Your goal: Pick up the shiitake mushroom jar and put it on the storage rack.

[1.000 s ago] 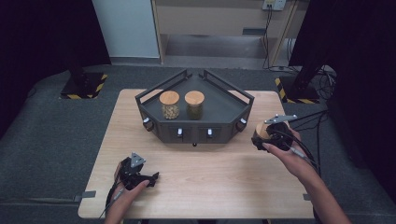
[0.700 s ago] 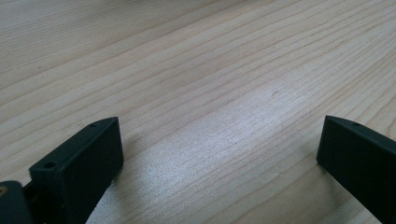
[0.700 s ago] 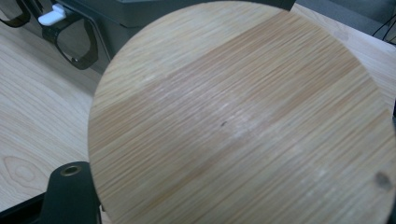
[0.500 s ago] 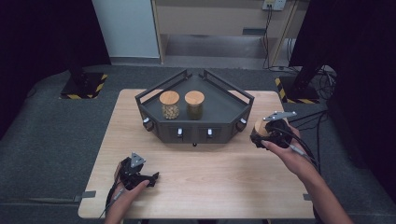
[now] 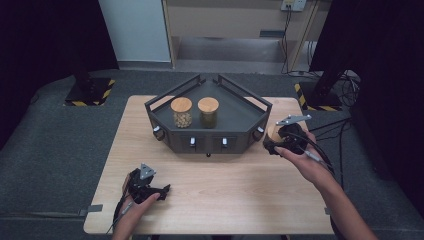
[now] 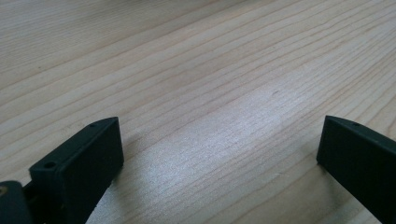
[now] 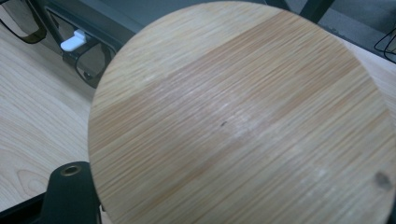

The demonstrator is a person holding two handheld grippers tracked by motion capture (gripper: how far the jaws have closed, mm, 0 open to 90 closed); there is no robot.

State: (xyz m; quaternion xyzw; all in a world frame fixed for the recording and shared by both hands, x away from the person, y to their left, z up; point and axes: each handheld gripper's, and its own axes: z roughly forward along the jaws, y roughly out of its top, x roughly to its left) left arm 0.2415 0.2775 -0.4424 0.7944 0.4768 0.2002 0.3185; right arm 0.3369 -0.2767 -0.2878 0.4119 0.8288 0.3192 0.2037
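Beside the tray (image 5: 260, 107), right gripper (image 5: 274, 144) clamps a wooden-lidded jar (image 7: 243, 116).

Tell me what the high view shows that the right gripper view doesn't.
High view alone: two lidded jars standing on the black tray, and the left gripper resting open near the table's front edge. Right gripper view alone: the grain of the round wooden lid up close. Both share: the right gripper shut on that lid, the tray's front, and the wooden table.
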